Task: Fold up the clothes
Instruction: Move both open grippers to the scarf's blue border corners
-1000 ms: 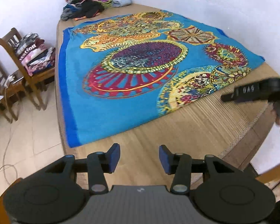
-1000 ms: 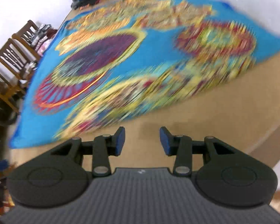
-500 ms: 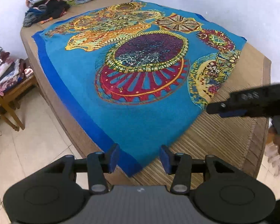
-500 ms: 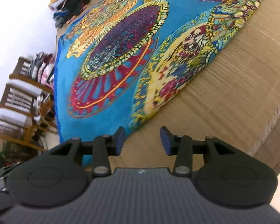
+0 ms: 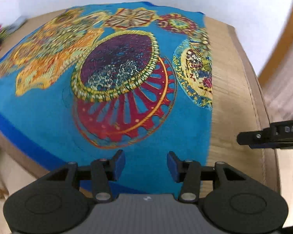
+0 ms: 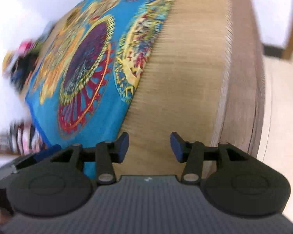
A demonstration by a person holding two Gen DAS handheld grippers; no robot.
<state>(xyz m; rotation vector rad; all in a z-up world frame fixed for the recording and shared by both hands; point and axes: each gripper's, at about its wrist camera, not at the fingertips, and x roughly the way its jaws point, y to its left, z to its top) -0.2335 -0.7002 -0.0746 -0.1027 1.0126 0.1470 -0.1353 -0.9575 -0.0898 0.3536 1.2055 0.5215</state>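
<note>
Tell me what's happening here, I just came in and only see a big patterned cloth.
A person holding a gripper in each hand is about to fold the blue patterned cloth, which lies flat on a woven mat. The left gripper hangs open over the cloth's near corner. The right gripper is open over bare mat beside the cloth's edge. Neither grips anything yet.

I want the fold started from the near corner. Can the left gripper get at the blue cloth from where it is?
Probably yes. The left gripper is open right over the cloth near its corner, with nothing between them. The right gripper is off to the side over the bare mat.
</note>
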